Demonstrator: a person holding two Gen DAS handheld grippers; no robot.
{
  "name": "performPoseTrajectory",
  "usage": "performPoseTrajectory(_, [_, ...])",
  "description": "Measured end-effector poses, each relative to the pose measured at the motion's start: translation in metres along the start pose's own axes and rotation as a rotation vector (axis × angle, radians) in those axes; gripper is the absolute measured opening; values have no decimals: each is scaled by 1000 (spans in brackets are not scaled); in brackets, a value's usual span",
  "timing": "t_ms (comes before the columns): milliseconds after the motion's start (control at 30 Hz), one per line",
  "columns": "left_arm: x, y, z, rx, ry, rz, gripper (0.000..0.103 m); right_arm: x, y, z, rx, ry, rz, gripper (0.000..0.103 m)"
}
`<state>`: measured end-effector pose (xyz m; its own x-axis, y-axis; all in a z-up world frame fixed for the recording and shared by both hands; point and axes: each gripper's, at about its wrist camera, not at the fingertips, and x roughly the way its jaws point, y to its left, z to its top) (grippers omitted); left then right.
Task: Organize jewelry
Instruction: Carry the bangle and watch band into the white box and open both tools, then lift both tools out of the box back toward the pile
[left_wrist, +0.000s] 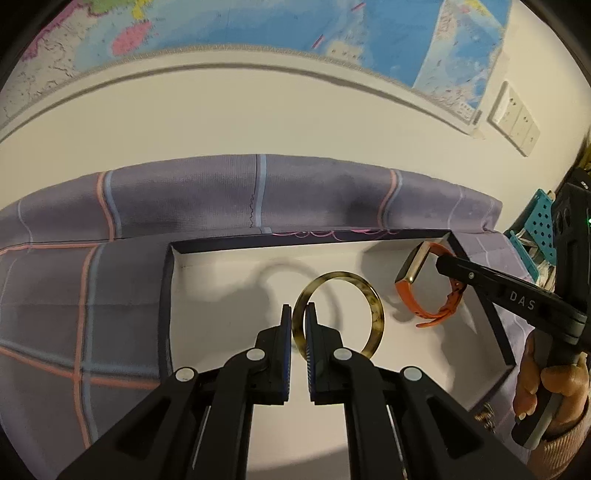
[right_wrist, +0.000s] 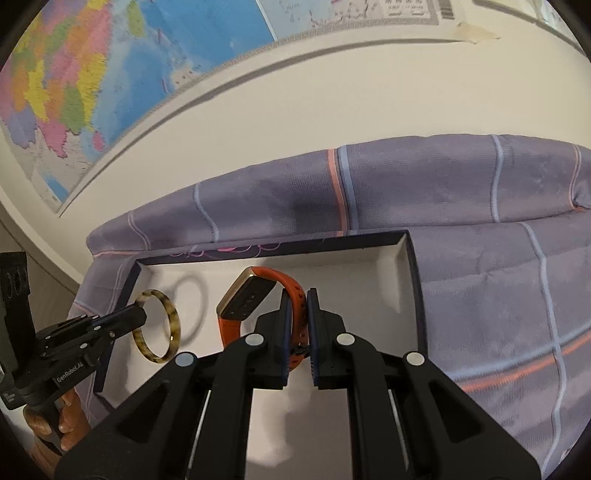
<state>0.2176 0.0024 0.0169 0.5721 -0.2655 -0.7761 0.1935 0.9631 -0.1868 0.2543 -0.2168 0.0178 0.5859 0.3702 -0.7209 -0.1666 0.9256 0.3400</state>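
A shallow box (left_wrist: 168, 295) with a dark rim and white floor lies on a purple checked cloth. My left gripper (left_wrist: 298, 314) is shut on the rim of a tortoiseshell bangle (left_wrist: 375, 299), held upright above the box floor. My right gripper (right_wrist: 298, 295) is shut on the orange strap of a watch (right_wrist: 251, 299) with a gold-edged dark face, held over the box. In the left wrist view the watch (left_wrist: 408, 271) hangs from the right gripper (left_wrist: 443, 263) near the box's right wall. In the right wrist view the bangle (right_wrist: 173, 325) and left gripper (right_wrist: 142, 315) are at the left.
The purple cloth (left_wrist: 92, 295) covers the surface and rises in a fold behind the box. A wall with a world map (left_wrist: 221, 22) stands behind. A teal perforated item (left_wrist: 541, 225) sits at the far right. A wall socket (left_wrist: 513, 118) is upper right.
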Motion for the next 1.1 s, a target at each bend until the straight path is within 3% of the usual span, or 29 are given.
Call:
performPoseTrajectory(300, [23, 2, 12, -23, 44, 27, 6, 20, -2, 5, 58, 30, -30, 10])
performPoseTrajectory(433, [34, 3, 17, -44, 74, 41, 6, 19, -5, 2, 86, 21, -57, 19])
performPoseTrajectory(533, [38, 5, 18, -55, 95, 31, 17, 9, -3, -1, 70, -8, -84, 41])
performPoseTrajectory(567, [39, 5, 19, -57, 97, 32, 21, 4, -3, -2, 65, -22, -93, 42])
performPoseTrajectory(600, [38, 5, 18, -58, 90, 45, 22, -6, -3, -5, 55, -45, -95, 42])
performPoseTrajectory(667, [35, 6, 18, -57, 83, 47, 41, -28, -1, -13, 21, -96, -86, 43])
performPoseTrajectory(833, [4, 5, 7, -20, 10, 52, 56, -83, 9, -48, -111, -159, -20, 50])
performPoseTrajectory(1100, [-73, 4, -40, 39, -111, 13, 64, -123, 30, -135, -318, -78, 42, 47])
